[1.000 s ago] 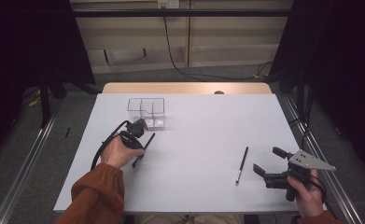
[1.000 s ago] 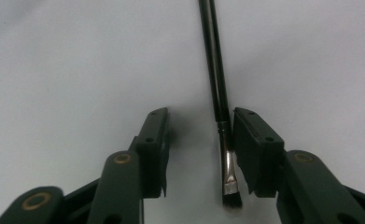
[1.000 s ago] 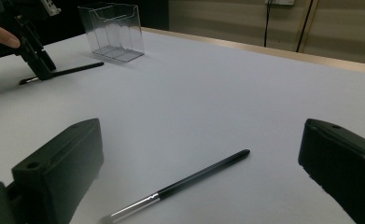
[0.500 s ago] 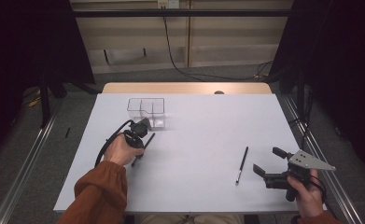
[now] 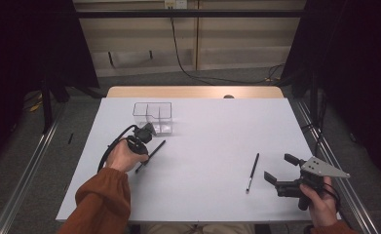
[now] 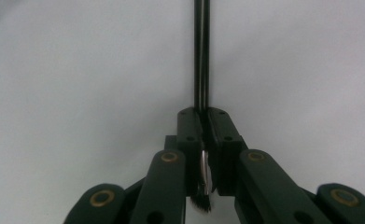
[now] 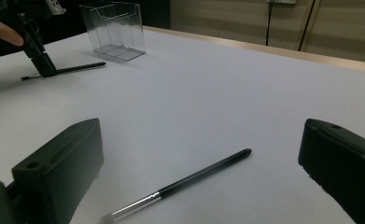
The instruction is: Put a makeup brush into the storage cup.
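table: white top [image 5: 202,122], bare apart from three items; wooden strip along the far edge
clear box: transparent divided container [image 5: 153,116] stands upright at far left of table; both visible compartments look empty, so nothing appears stowed yet
left gripper: [image 5: 146,141] jaws have just been closing and now pinch the first brush [image 6: 201,70] near its ferrule end; jaws point down at the table just in front of the clear box
first brush: thin black handle, lies low along the table under the left gripper; lifted or resting, cannot tell
right gripper: [image 5: 281,170] jaws spread wide, nothing between them, held near the right front corner
second brush: [image 5: 252,171] lies flat on the table just left of the right gripper, untouched
progress: judged early; first brush gripped but not in the box, second brush yet to be picked up
hard to make out: bristle tip of the first brush blurred between the jaws; inner dividers of the clear box faint; bristles of the second brush [image 7: 180,185] cut off and out of focus
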### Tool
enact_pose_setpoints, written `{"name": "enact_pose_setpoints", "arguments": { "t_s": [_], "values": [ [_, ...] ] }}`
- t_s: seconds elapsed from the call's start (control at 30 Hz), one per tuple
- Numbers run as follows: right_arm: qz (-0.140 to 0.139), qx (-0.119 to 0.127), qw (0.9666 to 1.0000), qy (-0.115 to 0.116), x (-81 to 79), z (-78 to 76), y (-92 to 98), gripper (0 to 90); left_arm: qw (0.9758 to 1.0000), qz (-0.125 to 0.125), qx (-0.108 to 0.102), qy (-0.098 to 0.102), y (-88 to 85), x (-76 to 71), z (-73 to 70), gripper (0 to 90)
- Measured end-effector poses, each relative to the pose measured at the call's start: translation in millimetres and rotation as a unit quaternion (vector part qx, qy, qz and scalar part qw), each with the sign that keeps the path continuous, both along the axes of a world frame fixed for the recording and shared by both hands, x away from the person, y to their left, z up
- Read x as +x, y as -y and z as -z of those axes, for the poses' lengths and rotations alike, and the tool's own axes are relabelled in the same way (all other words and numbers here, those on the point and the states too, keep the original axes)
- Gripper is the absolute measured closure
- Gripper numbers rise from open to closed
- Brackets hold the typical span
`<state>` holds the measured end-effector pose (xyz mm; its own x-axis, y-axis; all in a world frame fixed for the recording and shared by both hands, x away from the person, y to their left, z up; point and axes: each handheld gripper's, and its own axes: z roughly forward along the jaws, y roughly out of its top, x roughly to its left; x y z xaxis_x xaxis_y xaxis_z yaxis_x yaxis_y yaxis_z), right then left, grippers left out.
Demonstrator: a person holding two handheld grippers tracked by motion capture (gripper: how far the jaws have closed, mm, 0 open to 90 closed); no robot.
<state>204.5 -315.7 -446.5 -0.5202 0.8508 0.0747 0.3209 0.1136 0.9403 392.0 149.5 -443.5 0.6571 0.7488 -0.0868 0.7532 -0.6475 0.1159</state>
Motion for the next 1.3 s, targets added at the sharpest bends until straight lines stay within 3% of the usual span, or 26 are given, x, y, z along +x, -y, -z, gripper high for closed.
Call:
{"name": "enact_pose_setpoints", "arguments": {
  "t_s": [0.33, 0.7, 0.83, 0.97, 1.17, 1.3],
  "values": [
    [0.000, 0.001, 1.0000, 0.000, 0.2, 0.0, -0.1, 0.0, 0.9998, -0.009, -0.013, 0.009, -4.0, -1.2, -1.3, 84.6],
    [0.000, 0.000, 1.0000, 0.000, 0.2, 0.1, 0.0, 0.0, 0.9976, -0.013, -0.057, 0.036, -9.8, -7.1, -14.3, 84.6],
    [0.001, 0.000, 1.0000, 0.000, 0.0, 0.0, -0.1, 0.0, 0.9954, -0.011, -0.085, 0.042, -13.5, -8.6, -16.5, 84.6],
    [0.001, 0.000, 1.0000, -0.001, 0.5, 0.2, 0.1, 0.0, 0.9919, -0.003, -0.112, 0.061, -15.7, -9.9, -20.2, 84.6],
    [0.002, 0.001, 1.0000, 0.000, 0.3, 0.1, 0.0, 0.0, 0.9882, 0.004, -0.132, 0.077, -17.0, -12.3, -24.5, 84.6],
    [0.002, 0.001, 1.0000, 0.000, 0.1, 0.1, 0.0, 0.0, 0.9826, 0.013, -0.153, 0.104, -18.6, -15.4, -28.5, 84.6]
  ]
}}
